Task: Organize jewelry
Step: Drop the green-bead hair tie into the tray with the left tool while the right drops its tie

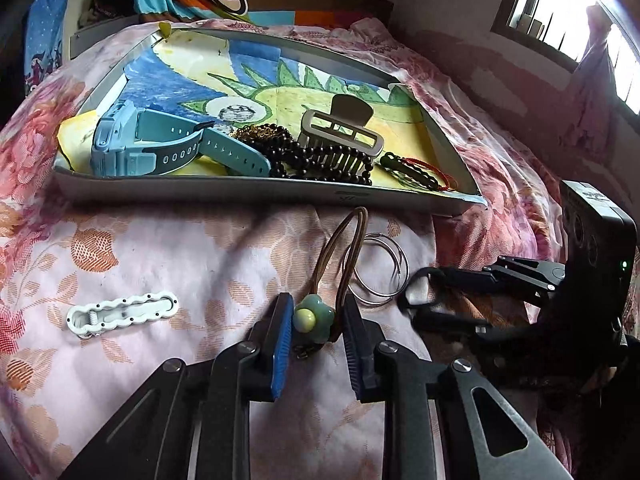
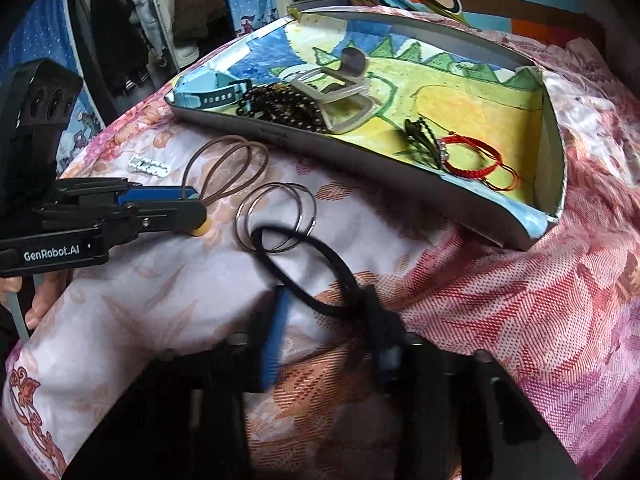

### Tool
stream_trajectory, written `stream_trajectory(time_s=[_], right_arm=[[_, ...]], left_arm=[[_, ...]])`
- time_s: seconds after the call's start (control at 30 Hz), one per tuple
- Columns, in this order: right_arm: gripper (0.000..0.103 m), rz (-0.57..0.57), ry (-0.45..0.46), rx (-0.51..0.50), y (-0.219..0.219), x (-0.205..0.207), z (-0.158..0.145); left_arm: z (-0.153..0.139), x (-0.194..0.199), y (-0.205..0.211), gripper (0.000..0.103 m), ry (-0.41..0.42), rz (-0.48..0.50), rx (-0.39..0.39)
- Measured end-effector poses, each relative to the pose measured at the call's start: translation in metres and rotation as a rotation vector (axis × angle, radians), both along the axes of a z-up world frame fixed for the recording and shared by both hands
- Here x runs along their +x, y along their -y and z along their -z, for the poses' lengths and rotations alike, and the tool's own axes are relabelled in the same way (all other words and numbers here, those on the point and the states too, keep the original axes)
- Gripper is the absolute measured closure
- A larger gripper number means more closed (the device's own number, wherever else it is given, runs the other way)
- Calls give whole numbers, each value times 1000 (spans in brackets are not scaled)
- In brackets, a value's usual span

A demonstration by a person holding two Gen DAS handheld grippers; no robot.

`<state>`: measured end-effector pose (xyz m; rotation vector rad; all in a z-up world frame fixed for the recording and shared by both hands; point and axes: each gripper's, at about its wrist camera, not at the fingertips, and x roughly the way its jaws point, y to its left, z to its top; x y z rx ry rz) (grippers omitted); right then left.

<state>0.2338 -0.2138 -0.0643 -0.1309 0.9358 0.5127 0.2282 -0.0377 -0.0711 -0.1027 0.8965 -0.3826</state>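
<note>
Left gripper (image 1: pixel 314 322): I see its pads apart, astride the green flower charm (image 1: pixel 313 317) on the brown cord loop (image 1: pixel 347 248), not pressing.
Right gripper (image 2: pixel 332 344): blurred; black hair tie (image 2: pixel 304 264) between its fingers, grip unclear.
Tray (image 1: pixel 256 196): ahead, holding jewelry.

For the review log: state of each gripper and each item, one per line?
Left gripper: pads at the flower hair tie, grip unclear.
Right gripper: blurred, black hair tie between its pads.
Silver hoops: on the bedspread, outside the tray.
White clip: closed, on the bedspread.
Claw clip: in the tray.
Watch: in the tray, strap unbuckled.
Red bracelet: in the tray.
</note>
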Motion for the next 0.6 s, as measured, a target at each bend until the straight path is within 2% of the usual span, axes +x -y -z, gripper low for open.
stream_trajectory(time_s=[0.17,0.27,0.37,0.6], right_arm=[[92,-19,20,3,-2,-5,-2],[94,-37,51,-1,-5,-11,-6],[94,-49,130,19,-5,-22,-19],[94,18,271,95,9,-28,-47]], left_arm=[[-3,-1,1,81,13,-6,15],[-6,-4,0,81,17,-18,12],[-11,-8,1,81,31,-26,13],[-37,-23,-1,82,157,-58,-11]])
